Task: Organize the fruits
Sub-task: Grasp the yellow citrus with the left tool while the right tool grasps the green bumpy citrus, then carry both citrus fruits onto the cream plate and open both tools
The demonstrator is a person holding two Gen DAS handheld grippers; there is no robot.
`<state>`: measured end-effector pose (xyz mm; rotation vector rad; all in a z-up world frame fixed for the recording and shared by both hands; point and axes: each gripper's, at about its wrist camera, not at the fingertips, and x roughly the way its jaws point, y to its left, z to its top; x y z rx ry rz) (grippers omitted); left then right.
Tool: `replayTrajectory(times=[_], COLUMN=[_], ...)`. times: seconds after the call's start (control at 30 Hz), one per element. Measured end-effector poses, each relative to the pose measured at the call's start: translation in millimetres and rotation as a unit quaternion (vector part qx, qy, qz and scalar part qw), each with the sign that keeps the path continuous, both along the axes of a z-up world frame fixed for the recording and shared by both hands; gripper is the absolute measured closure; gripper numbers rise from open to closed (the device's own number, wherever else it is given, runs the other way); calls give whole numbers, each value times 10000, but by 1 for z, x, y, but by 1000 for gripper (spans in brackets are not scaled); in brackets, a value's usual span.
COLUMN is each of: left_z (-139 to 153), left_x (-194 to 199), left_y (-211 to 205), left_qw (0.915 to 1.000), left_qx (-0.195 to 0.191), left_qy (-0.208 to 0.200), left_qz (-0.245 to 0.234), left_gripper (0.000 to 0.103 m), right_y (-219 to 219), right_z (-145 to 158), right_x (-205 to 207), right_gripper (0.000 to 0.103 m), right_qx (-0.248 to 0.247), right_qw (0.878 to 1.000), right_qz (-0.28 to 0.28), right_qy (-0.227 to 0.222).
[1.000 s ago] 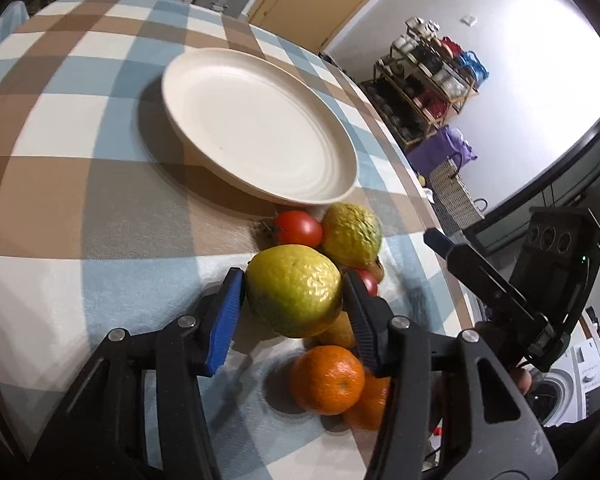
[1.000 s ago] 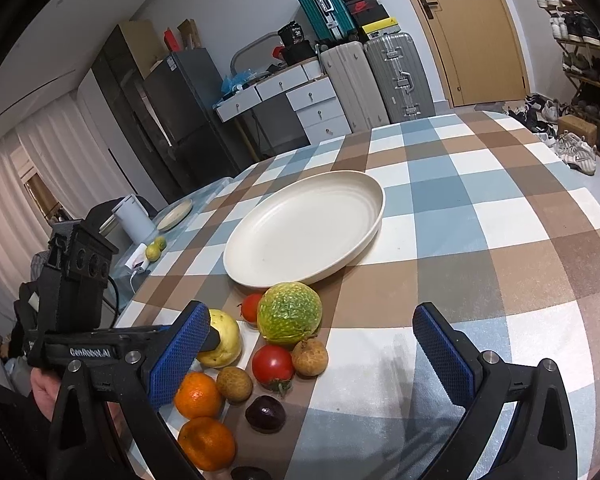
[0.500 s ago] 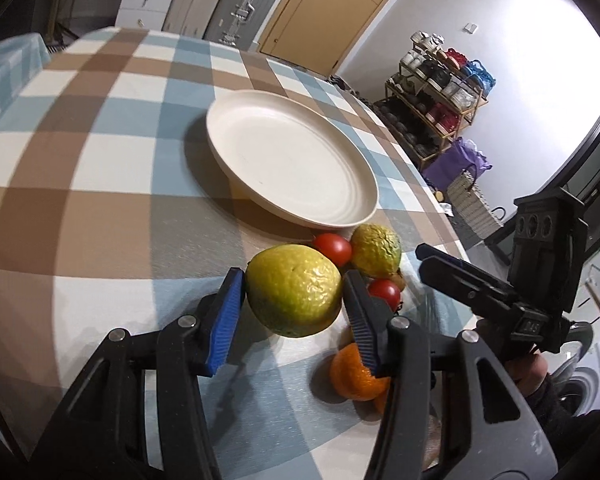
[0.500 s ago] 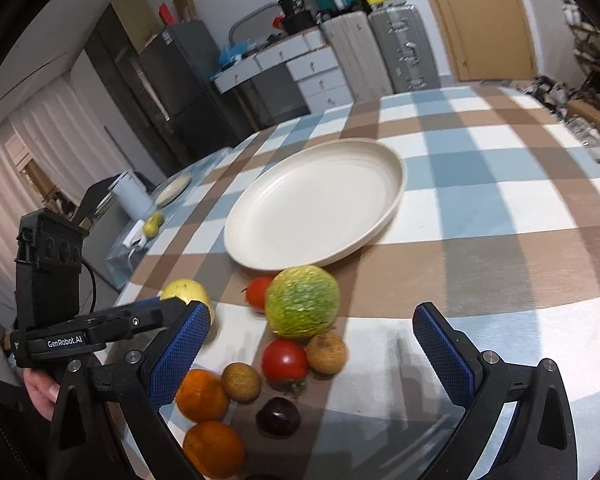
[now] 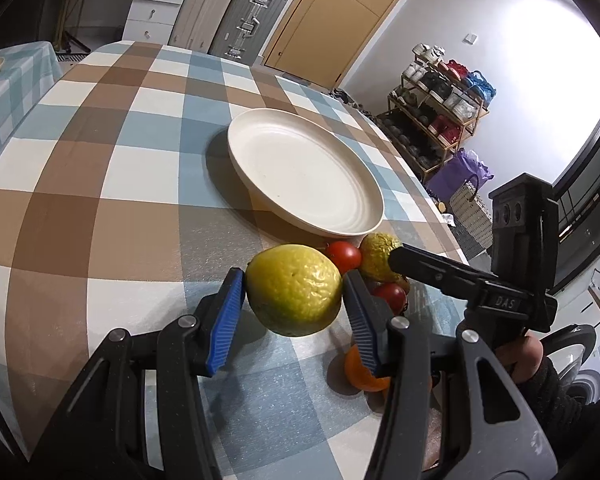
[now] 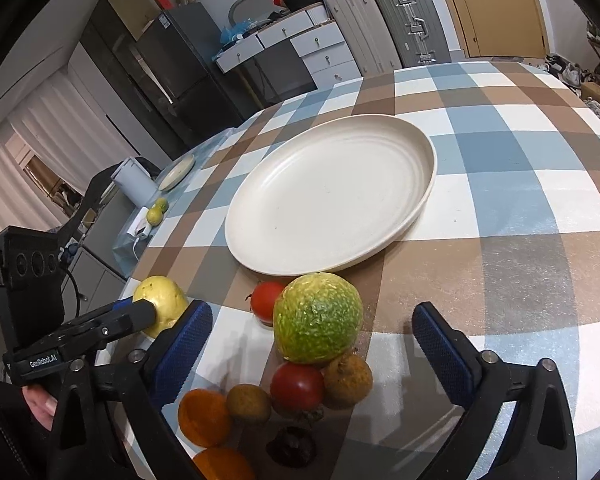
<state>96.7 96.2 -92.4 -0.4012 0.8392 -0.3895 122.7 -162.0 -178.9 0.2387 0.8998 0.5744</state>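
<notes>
Left gripper (image 5: 294, 306) clamped on a yellow-green citrus (image 5: 294, 290), both blue pads tight against its sides, fruit lifted clear of the checked tablecloth (image 5: 100, 184). In the right wrist view the same fruit shows pale yellow, out past the table's left edge.

Right gripper (image 6: 312, 344) has its jaws wide and closing, pads not touching anything. A bumpy green-yellow citrus (image 6: 318, 316) sits between them on the cloth.

Empty cream plate (image 6: 332, 200) near the table's middle, its near rim just beyond the fruit pile. The pile lies by the near edge: two tomatoes (image 6: 298, 386), one behind the green citrus and one in front; two small brown fruits (image 6: 348, 380); two oranges (image 6: 204, 416); one dark fruit (image 6: 292, 444), type unclear.
</notes>
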Motion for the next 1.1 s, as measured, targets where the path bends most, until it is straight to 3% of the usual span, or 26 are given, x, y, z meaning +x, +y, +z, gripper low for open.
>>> replayTrajectory(times=[0.33,0.43,0.5,0.53,1.1], left_z=[2,5,7,9,28], left_x=[-3,-4,-5,-5,8], left_y=[-8,-11,-13,-15,-31], left_qw=[10000,9999,9999,9999,9990], left_qx=[89,134,139,158,402], left_qy=[-3,-16,-23,-29,-96], left_qz=[-9,9,19,15,153], left_gripper=[55,55,55,55,57], right_y=[3,3,0,-2,-41], right_z=[-4,-6,-9,-11,6], right_x=[1,2,4,5,-12], right_gripper=[20,35,50,53,54], right_qx=[-21,17,46,125,1211], right_qw=[10000,9999,9998,9996,9924], right_qz=[44,76,20,9,-33], right_qy=[66,123,197,263,-189])
